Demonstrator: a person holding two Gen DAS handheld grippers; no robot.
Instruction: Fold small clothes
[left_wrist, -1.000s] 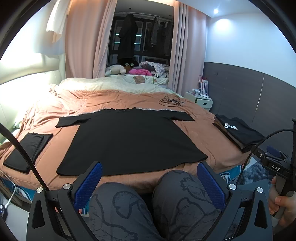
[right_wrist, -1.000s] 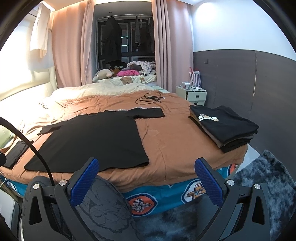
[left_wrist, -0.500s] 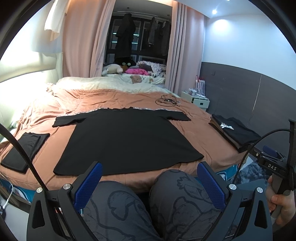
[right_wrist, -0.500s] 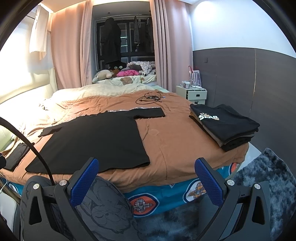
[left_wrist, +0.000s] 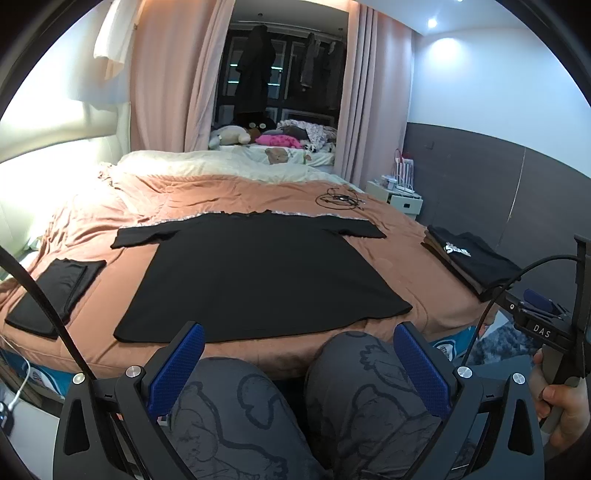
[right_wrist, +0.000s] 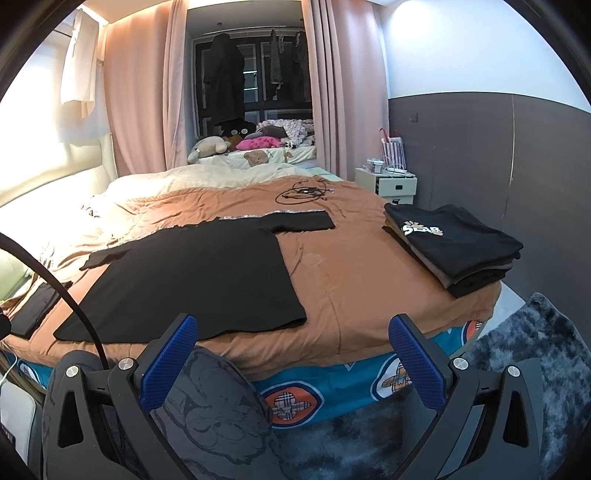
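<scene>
Both tongs (left_wrist: 298, 354) (right_wrist: 291, 349) spread, empty — black T-shirt (left_wrist: 258, 273) flat; its near hem hidden by knees (left_wrist: 354, 369).

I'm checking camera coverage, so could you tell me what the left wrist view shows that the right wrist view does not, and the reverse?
Only the left wrist view shows the hand holding the other gripper's handle, and both knees. Only the right wrist view shows the wide spread of grey rug and the patterned blue bed side clearly. Both show the spread black T-shirt, the folded stack, the cables, and open, empty jaws.
</scene>
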